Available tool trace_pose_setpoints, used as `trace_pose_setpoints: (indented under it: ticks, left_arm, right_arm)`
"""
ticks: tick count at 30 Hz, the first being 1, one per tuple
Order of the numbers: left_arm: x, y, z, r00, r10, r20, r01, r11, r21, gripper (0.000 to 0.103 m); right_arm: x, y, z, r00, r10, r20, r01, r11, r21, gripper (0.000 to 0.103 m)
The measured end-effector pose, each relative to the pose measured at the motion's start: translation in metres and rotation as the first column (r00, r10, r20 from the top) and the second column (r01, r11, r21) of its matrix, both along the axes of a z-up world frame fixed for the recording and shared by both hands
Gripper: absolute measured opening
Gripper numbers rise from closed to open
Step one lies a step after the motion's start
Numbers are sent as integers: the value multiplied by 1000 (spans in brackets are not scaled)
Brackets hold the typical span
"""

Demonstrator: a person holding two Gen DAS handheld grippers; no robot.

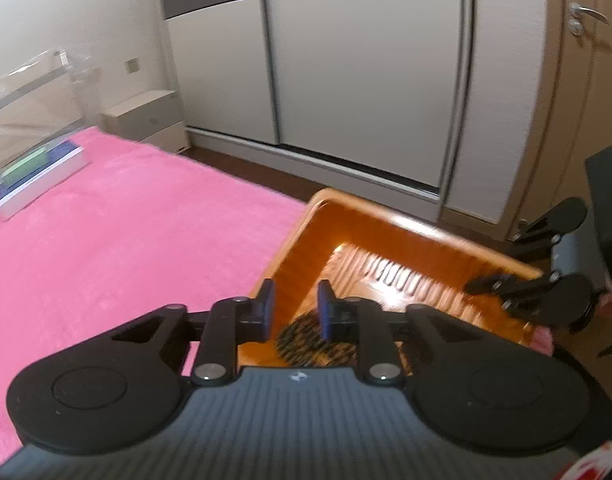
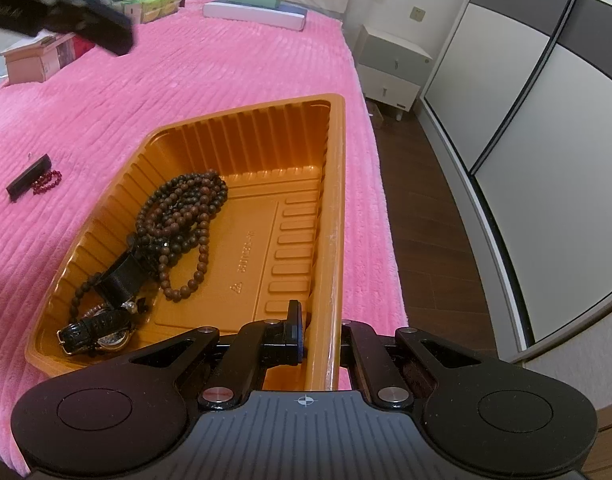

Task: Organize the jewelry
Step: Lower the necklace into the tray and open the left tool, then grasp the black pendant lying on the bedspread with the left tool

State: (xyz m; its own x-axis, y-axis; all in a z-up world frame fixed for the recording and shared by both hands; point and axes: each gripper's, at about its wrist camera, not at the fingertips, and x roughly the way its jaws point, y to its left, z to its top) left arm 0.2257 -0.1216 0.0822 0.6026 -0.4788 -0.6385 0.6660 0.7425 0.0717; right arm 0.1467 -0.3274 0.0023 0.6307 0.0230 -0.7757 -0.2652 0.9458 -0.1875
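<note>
An orange plastic tray (image 2: 329, 216) lies on the pink bedspread (image 2: 186, 92). In it are a long brown bead necklace (image 2: 182, 212), a black band (image 2: 122, 276) and a watch with a black strap (image 2: 102, 330). My right gripper (image 2: 321, 332) is shut on the tray's right rim, one finger inside, the other outside. My left gripper (image 1: 296, 310) hovers over the tray's near left wall (image 1: 302, 248), jaws slightly apart and empty; beads (image 1: 309, 340) show below it. The right gripper also shows in the left wrist view (image 1: 537, 284). A red bead bracelet (image 2: 48, 182) and a black bar (image 2: 28, 178) lie on the bedspread.
A white flat box with a green box on it (image 2: 258, 10) lies at the bed's far end, with small boxes (image 2: 38, 58) and tissue packs (image 2: 146, 0) to the left. A bedside cabinet (image 2: 389, 68), wardrobe doors (image 1: 345, 80) and dark wood floor (image 2: 433, 216) lie to the right.
</note>
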Motion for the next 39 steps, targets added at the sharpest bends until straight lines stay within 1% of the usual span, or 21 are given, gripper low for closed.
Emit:
trace_pose_setpoints:
  ticks: [3,4,5,7,10,14,16,18,19,23,24,27,30,32,33,35,37,39]
  left_arm:
    - [-7,29,-5,999,40,21,-40,999,-12,31]
    - [-10,38,-7,998,54,29,-54,999,-8,34]
    - [-13,49,-9,996,75,38,-76,997,1,35]
    - [-19,73,-16,990,130,54,-131,991,18,36]
    - [-27,108,-25,973,225,52,-226,974,27,40]
    - [-40,150,-43,936,352,25,-352,936,10,41]
    - [-48,164,-52,918,397,20,-397,918,3,43]
    - [-56,172,-62,899,439,6,-439,899,-10,44]
    - [-60,175,-67,889,458,-2,-458,889,-20,47]
    - [-76,188,-87,853,520,-55,-523,850,-73,51]
    - [-79,190,-93,842,534,-74,-538,838,-88,53]
    - [-82,188,-107,825,555,-104,-564,819,-105,54]
    - [-81,181,-120,826,556,-90,-563,821,-92,53]
    - [-77,175,-128,834,545,-90,-551,830,-79,49]
    - [-74,172,-131,837,540,-89,-546,835,-69,45]
    - [-69,166,-137,847,521,-103,-528,848,-55,43]
    - [-64,161,-144,851,514,-109,-520,853,-43,37]
    - [-58,157,-149,849,516,-113,-521,853,-26,32]
  right_arm:
    - [0,0,1,1000,2,-1,-2,1000,1,4]
    - [-1,0,1,1000,3,-1,-3,1000,2,4]
    - [-1,-1,1,1000,4,-1,-4,1000,3,4]
    - [-1,-1,1,1000,4,0,-4,1000,0,4]
    - [-1,-1,1,1000,3,-1,-3,1000,-2,4]
    - [-1,0,1,1000,6,0,-6,1000,-5,4]
    - [-1,0,1,1000,6,-1,-6,1000,-5,4]
    - [-1,0,0,1000,6,1,-6,1000,-7,4]
    - [-1,0,0,1000,6,1,-6,1000,-8,4]
    - [-1,0,0,1000,6,0,-6,1000,-8,4]
    - [-2,1,0,1000,6,0,-6,1000,-8,4]
    - [-2,1,0,1000,5,-2,-5,1000,-9,4]
    - [-2,1,0,1000,5,-3,-5,1000,-10,4]
    - [-1,0,-1,1000,5,-3,-5,1000,-12,4]
    - [-1,1,-1,1000,4,-3,-4,1000,-10,4]
    - [-1,1,-1,1000,4,-4,-4,1000,-12,4]
    - [-1,1,0,1000,3,-5,-3,1000,-12,4]
    - [-1,1,0,1000,4,-5,-5,1000,-14,4]
